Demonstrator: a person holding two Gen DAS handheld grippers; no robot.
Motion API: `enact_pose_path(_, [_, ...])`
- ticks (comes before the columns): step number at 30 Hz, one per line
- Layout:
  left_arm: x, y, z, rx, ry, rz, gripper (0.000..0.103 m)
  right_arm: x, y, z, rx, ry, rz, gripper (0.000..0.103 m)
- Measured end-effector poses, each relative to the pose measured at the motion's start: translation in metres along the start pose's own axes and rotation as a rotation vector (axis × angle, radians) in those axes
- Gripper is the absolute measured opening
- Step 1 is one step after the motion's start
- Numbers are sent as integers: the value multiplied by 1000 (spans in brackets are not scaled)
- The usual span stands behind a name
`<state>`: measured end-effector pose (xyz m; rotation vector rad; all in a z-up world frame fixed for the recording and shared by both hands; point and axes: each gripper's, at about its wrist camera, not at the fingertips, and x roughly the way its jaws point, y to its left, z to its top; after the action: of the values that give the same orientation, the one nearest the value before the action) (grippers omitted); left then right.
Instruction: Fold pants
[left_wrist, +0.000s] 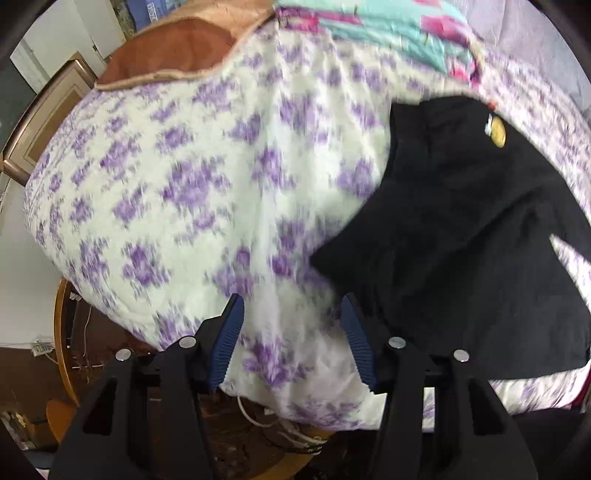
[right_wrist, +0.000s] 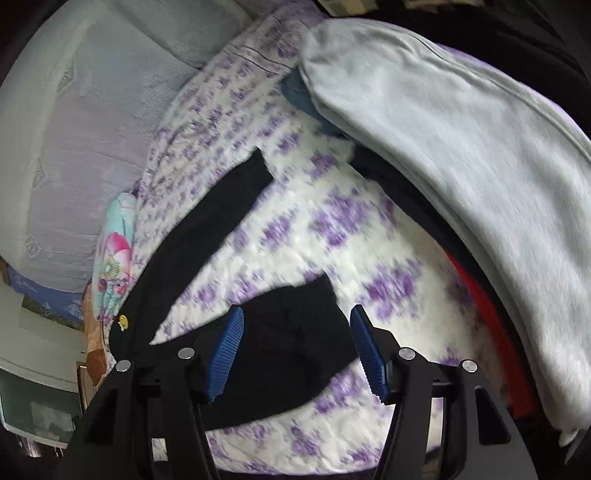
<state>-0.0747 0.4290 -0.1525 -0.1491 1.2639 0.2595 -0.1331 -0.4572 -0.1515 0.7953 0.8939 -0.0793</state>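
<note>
Your pants (right_wrist: 207, 236) lie on the bed (left_wrist: 207, 155), spread over the purple-flowered quilt and not yet folded to any finished shape. In the right wrist view the two legs run apart in a V — one long leg reaches up toward the far side of the bed, the other ends in a short dark flap just ahead of your right claw (right_wrist: 295, 347). The waist end, marked by a small yellow badge (left_wrist: 496, 133), sits near the flowered pillow (right_wrist: 112, 258).

Your right claw stands apart, blue pads clear of the cloth; the near leg shows between the pads, but they are not pressing on it. Your left claw (left_wrist: 291, 332) also stands apart, over bare quilt, with the pants just beside it to the right and nothing between its pads. Neither claw holds anything.

Judgement on progress: early. The garment is laid out, which counts as preparation, yet the legs are not laid one over the other and no lengthwise or crosswise fold is visible. The near leg looks rumpled or partly doubled — blur prevents a firmer finding.

What is left, as I judge it: bring one leg onto the other, smooth them, then fold the length down toward the waist.

Note also the pile of pale grey cloth (right_wrist: 461, 147) on the right of the bed, with red and blue items under it; it lies close to the pants and may crowd your working space.
</note>
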Motion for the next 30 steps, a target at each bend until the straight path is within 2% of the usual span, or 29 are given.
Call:
enact_pose_path(3, [-19, -18, 34, -25, -81, -47, 55, 38, 24, 40, -20, -6, 74, 61])
enact_pose_path(5, [-18, -35, 56, -24, -93, -63, 59, 70, 40, 68, -95, 5, 43, 59])
enact_pose_path(7, [-12, -56, 74, 12, -79, -46, 59, 104, 58, 96, -208, 48, -17, 53])
enact_pose_path(10, [1, -98, 97, 72, -64, -4, 59, 156, 87, 128, -424, 137, -107, 53])
enact_pose_path(14, [1, -142, 107, 101, -69, 3, 59, 216, 122, 144, -746, 253, -173, 53])
enact_pose_path(16, [2, -163, 107, 125, -77, 20, 59, 239, 132, 150, -845, 297, -175, 53])
enact_pose_path(19, [8, -181, 102, 135, -65, 33, 59, 271, 135, 167, -888, 358, -175, 52])
enact_pose_path(23, [19, -193, 93, 137, -41, 48, 59, 298, 129, 181, -880, 486, -114, 52])
enact_pose_path(25, [24, -195, 94, 132, -32, 44, 59, 309, 123, 179, -864, 595, -99, 52])
enact_pose_path(27, [28, -195, 100, 115, -32, 30, 59, 310, 121, 170, -906, 646, -102, 53])
enact_pose_path(29, [30, -196, 112, 107, -41, 13, 61, 309, 121, 169, -917, 638, -124, 43])
enact_pose_path(30, [31, -197, 121, 101, -46, 0, 62, 307, 121, 170, -908, 639, -123, 26])
